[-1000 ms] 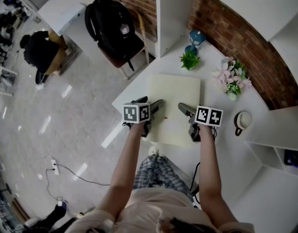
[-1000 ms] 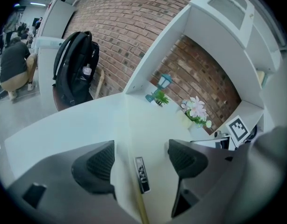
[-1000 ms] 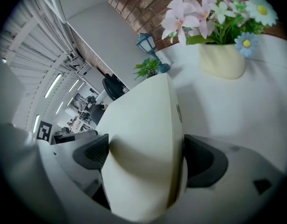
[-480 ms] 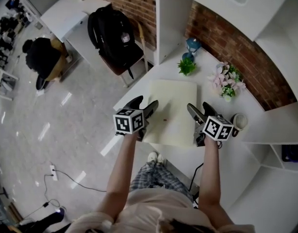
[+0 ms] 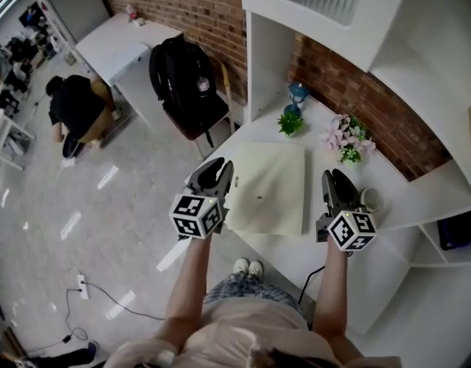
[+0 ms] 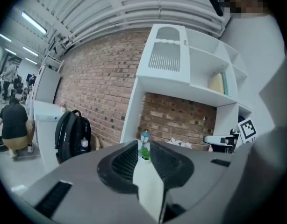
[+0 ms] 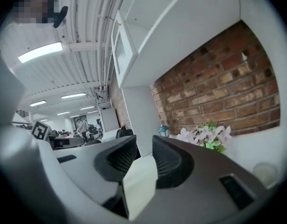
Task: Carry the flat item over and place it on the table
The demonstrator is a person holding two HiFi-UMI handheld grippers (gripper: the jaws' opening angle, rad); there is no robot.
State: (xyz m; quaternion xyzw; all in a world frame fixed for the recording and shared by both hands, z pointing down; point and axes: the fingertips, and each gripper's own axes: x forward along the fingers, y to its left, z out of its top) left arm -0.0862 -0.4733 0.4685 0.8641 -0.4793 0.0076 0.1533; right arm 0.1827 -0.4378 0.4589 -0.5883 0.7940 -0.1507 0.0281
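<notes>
Cream flat rectangular board (image 5: 268, 188) sits over the front of the white desk (image 5: 315, 146) in the head view, its near left corner past the desk's edge; I cannot tell whether it rests there or is already lifted. The left claw (image 5: 218, 176) meets its left edge and the right claw (image 5: 333, 190) its right edge. A small green potted plant (image 5: 290, 123) and a bunch of pink flowers (image 5: 343, 138) stand beyond it, and a white cup (image 5: 370, 199) is just beside the right claw.

The left gripper view shows that claw closing, the board's thin edge between its ribbed pads.

The right gripper view shows the same: jaws closing, pale edge clamped between them.

Both grips bite only narrow margins, so uneven pressure or a tilt could let one side slip and drop. A careless swing might also knock the cup or flowers.
</notes>
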